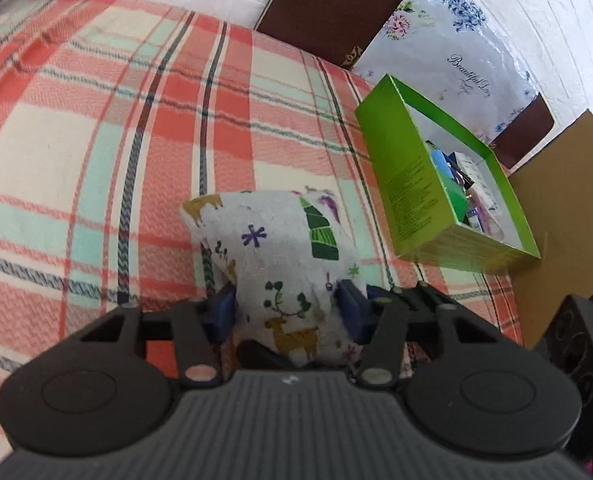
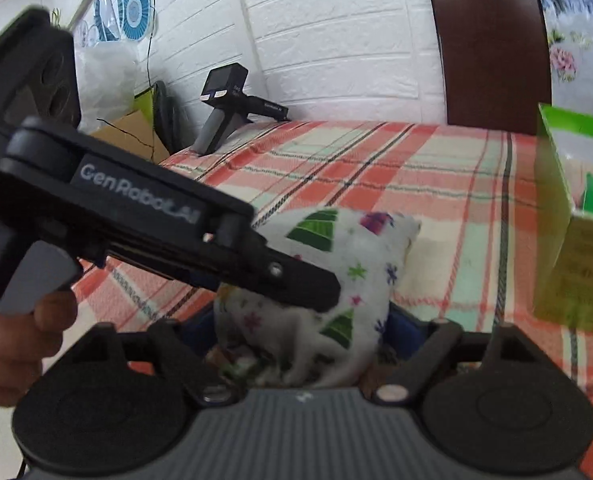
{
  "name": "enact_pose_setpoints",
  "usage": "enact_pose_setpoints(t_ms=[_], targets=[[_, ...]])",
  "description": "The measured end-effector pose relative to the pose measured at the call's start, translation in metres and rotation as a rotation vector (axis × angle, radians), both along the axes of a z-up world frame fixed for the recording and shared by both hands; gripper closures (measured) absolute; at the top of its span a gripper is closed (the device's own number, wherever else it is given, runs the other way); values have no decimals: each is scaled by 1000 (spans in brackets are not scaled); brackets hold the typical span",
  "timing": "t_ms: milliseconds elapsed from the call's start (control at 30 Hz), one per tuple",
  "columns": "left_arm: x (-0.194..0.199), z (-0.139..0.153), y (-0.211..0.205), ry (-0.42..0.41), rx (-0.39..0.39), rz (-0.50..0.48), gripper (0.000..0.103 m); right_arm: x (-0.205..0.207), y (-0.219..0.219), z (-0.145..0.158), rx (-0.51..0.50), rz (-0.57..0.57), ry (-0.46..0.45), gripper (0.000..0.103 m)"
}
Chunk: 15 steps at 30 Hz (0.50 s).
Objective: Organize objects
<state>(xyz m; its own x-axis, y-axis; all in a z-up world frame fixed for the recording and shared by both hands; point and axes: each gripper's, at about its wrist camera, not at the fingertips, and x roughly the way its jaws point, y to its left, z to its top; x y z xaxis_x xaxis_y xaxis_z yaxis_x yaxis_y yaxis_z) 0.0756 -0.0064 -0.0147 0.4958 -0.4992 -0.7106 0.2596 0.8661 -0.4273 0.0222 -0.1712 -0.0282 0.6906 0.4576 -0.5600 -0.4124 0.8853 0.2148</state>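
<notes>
From where I stand, the thing being tidied is a small fabric pouch (image 1: 284, 256), white cloth printed with green trees, reindeer and little stars, and it sits low over the plaid tablecloth (image 1: 96, 160) in the near middle of the table, with both tools on it at once. The left gripper (image 1: 286, 312) has its 2 blue pads pressed into the pouch's near end, one on each side, so the cloth bulges out between and beyond them. The right gripper (image 2: 296, 332) also has the pouch (image 2: 336, 264) between its fingers, the cloth filling the gap, though its blue pads are mostly hidden behind the fabric and I cannot tell how firmly they bite. The pouch looks soft and light, stuffed but yielding; it dents where it is squeezed and sags at the free end, so I judge it will flop and deform rather than hold shape, and thin cloth could slip if only a fold is caught. A hold across the padded body, as the left one has, seems safest. Nothing about it looks breakable. The open green box (image 1: 448, 184), already holding several small items, stands near on the right side of the table and is the likely destination.
</notes>
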Motion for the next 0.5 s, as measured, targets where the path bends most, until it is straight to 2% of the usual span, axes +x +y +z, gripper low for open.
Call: enact_pose_setpoints(t_ms=[33, 67, 100, 233, 333, 500], targets=[[-3, 9, -3, -22, -6, -17, 56, -4, -3, 5, 22, -13, -15, 45], [-6, 21, -6, -41, -14, -28, 56, -9, -10, 12, 69, -4, -35, 51], [-8, 33, -12, -71, -21, -49, 56, -15, -16, 21, 94, -20, -66, 51], [-14, 87, -58, -253, -20, -152, 56, -34, -45, 63, 60, -131, -272, 51], [-4, 109, -103, -326, -22, -243, 55, -33, -80, 83, 35, -214, -366, 51], [28, 105, -179, -331, 19, -340, 55, -9, -139, 85, 27, -341, -342, 49]])
